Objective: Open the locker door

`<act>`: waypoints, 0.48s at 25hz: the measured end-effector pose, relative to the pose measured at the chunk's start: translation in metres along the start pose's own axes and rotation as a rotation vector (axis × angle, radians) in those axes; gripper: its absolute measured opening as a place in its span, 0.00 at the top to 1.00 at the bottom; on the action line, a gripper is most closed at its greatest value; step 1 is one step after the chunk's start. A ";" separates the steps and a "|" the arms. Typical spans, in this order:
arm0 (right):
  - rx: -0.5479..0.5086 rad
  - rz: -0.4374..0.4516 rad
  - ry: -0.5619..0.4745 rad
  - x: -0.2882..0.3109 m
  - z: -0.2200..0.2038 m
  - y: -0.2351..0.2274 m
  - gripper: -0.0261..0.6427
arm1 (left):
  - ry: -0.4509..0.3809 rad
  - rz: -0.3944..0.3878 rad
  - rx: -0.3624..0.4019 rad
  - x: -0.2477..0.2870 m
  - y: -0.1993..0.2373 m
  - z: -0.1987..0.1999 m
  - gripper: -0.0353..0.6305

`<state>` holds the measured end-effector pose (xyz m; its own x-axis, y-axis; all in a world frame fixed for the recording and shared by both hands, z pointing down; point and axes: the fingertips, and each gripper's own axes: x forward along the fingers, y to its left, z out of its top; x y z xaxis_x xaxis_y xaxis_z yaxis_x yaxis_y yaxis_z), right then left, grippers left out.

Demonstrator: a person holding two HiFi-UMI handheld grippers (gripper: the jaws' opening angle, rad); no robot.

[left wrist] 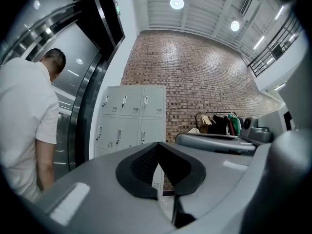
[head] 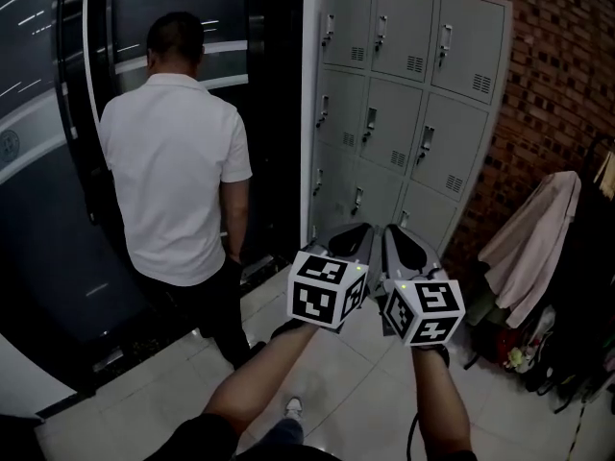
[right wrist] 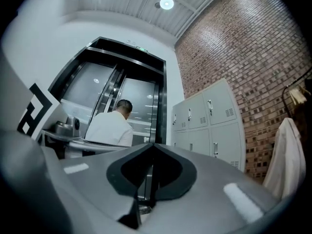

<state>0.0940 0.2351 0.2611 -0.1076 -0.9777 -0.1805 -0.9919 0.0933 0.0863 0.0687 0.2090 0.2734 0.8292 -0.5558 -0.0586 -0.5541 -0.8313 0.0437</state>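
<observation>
Holding hand-held grippers (head: pixel 363 243) forward, closed, facing locker (head: pixel 413 104)
</observation>
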 end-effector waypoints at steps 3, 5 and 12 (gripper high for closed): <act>0.002 -0.005 0.010 0.033 -0.012 -0.013 0.96 | 0.002 -0.002 -0.013 0.028 0.025 -0.003 0.94; 0.004 -0.010 0.013 0.057 -0.019 -0.021 0.96 | 0.006 -0.004 -0.020 0.047 0.044 -0.007 0.94; 0.001 -0.034 0.020 0.159 -0.031 -0.049 0.96 | 0.004 -0.021 -0.015 0.122 0.122 0.004 0.94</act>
<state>0.1279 0.0688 0.2588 -0.0726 -0.9839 -0.1633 -0.9950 0.0602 0.0797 0.1021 0.0396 0.2675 0.8410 -0.5381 -0.0557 -0.5354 -0.8426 0.0575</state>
